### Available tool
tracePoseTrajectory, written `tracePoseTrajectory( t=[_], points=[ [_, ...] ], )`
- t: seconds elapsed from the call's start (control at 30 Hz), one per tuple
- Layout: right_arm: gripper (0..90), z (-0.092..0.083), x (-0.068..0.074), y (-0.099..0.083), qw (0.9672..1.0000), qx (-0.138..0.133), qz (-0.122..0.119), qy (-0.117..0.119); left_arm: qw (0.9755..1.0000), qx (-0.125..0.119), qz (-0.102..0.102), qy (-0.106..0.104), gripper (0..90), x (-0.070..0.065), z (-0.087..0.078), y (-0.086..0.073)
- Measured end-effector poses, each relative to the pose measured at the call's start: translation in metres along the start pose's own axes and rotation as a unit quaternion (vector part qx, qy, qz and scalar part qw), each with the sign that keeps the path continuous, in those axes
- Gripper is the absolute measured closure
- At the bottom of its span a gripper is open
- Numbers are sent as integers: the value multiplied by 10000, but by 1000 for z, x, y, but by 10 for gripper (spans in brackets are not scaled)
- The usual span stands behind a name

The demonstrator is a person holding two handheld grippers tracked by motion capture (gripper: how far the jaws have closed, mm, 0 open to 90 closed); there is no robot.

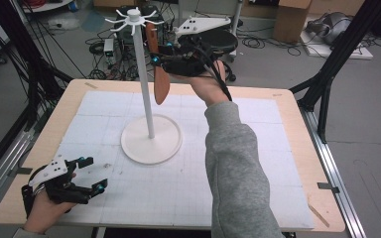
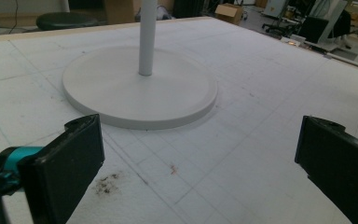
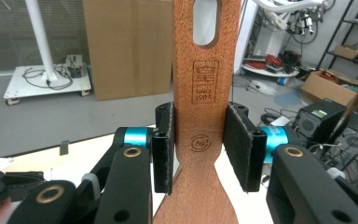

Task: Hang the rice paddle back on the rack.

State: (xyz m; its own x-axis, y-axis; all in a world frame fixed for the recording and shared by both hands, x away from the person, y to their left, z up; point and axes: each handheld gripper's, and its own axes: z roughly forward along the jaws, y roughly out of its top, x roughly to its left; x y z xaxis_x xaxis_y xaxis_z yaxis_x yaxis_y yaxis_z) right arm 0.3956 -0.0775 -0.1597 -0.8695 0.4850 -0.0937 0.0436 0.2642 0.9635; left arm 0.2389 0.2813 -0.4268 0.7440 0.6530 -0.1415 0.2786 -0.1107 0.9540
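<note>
Grip on a wooden spatula (image 3: 204, 116) is what the right gripper (image 3: 200, 144) shows at this moment: its two black pads pinch the flat brown handle from either edge, just below a stamped maker's mark and well below the oval hanging slot at the handle's top end. In the high view the right gripper (image 1: 159, 55) is raised above the far half of the table (image 1: 287, 106), on the end of a forearm in a grey sleeve (image 1: 235, 168), and the spatula (image 1: 159, 74) hangs upright from the pinch with its rounded blade pointing down, clear of the white gridded mat (image 1: 258, 148). Just to the side of that gripper, toward the person's left, rises the thin white pole of a hanging stand (image 1: 146, 84), with a ring of short hooks (image 1: 134, 20) at the top; the spatula's upper end sits close beside those hooks, and whether it touches one cannot be told. Directly below the tool, the stand's round white base (image 1: 151, 139) rests on the mat. The left gripper (image 1: 90, 174) lies low at the near left corner of the table, held in a hand (image 1: 44, 210), its jaws spread wide with nothing between them. Seen along those jaws in the left gripper view, the left gripper (image 2: 198, 158) faces the stand's base (image 2: 140, 88) straight ahead and the foot of the pole (image 2: 147, 37) beyond it, with a small dark smudge (image 2: 106, 183) on the mat just ahead of the nearer pad
</note>
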Motion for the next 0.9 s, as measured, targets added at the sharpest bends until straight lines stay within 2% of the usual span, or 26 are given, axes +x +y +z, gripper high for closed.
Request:
tracePoseTrajectory(
  t=[0.07,0.2,0.37,0.57,0.7,0.8,0.9],
  points=[
    [616,-1,0,-1,10000,-85,21,-35,10000,13,18,-4,18,-1,1,0],
    [476,-6,0,-3,9997,-208,85,-31,10000,43,30,11,18,-1,1,0],
    [421,-13,1,-9,9997,-223,69,107,10000,7,25,-11,18,-2,2,1],
    [360,-21,4,-23,9989,-123,49,454,10000,67,50,-53,18,-3,8,0],
    [248,-25,9,-33,9981,15,-42,611,10000,41,45,-67,18,-3,12,1],
    [161,-28,11,-40,9981,74,-95,603,10000,26,69,-43,18,-3,15,1],
    [79,-30,11,-45,9986,110,-50,522,9999,1,118,-13,18,-3,18,1]
  ],
)
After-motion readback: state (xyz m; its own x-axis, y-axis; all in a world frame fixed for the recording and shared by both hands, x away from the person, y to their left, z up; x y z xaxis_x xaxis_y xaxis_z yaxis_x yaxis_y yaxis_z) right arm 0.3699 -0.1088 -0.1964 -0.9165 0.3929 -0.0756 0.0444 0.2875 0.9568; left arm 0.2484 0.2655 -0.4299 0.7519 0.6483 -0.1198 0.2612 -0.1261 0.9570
